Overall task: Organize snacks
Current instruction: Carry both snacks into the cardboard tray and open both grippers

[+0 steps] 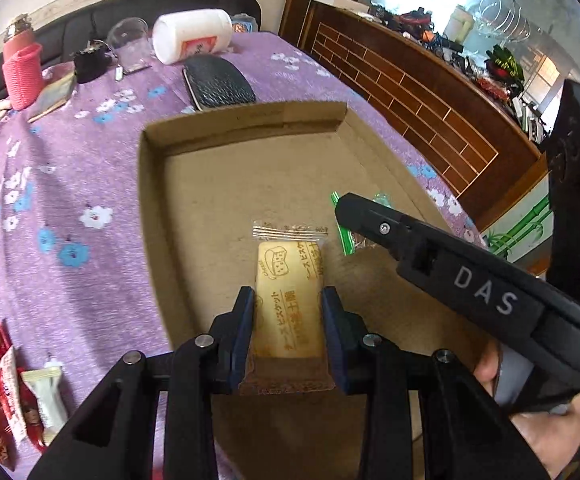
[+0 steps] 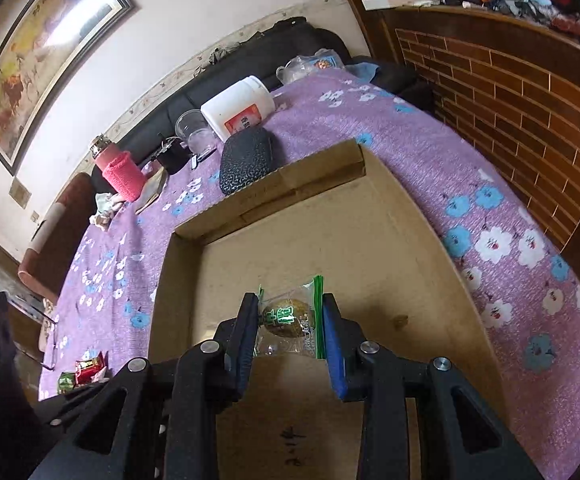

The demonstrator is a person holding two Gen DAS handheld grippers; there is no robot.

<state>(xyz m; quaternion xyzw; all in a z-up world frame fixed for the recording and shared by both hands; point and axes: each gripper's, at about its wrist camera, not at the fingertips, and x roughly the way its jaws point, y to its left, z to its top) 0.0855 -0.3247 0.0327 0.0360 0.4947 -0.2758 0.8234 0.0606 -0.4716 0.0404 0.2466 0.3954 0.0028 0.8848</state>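
A shallow cardboard box point(image 1: 246, 128) point(image 2: 290, 240) lies on the purple flowered tablecloth point(image 1: 70, 184). My left gripper point(image 1: 288, 294) is shut on a clear-wrapped yellow cheese biscuit packet point(image 1: 286, 276), held low over the box floor. My right gripper point(image 2: 290, 304) is shut on a clear packet with green edges point(image 2: 290, 320) holding a brown-green snack, also over the box. In the left wrist view the right gripper point(image 1: 346, 216) reaches in from the right, with the green packet point(image 1: 344, 236) at its tip. Several loose wrapped snacks point(image 1: 6, 392) point(image 2: 86, 372) lie on the cloth left of the box.
Beyond the box stand a black textured case point(image 1: 218, 84), a white jar point(image 1: 192, 34) on its side, a clear cup point(image 1: 128, 36) and a pink-sleeved bottle point(image 1: 22, 76). A wooden brick-patterned counter point(image 1: 410, 92) borders the table's right side. A person's hand point(image 1: 538, 432) holds the right gripper.
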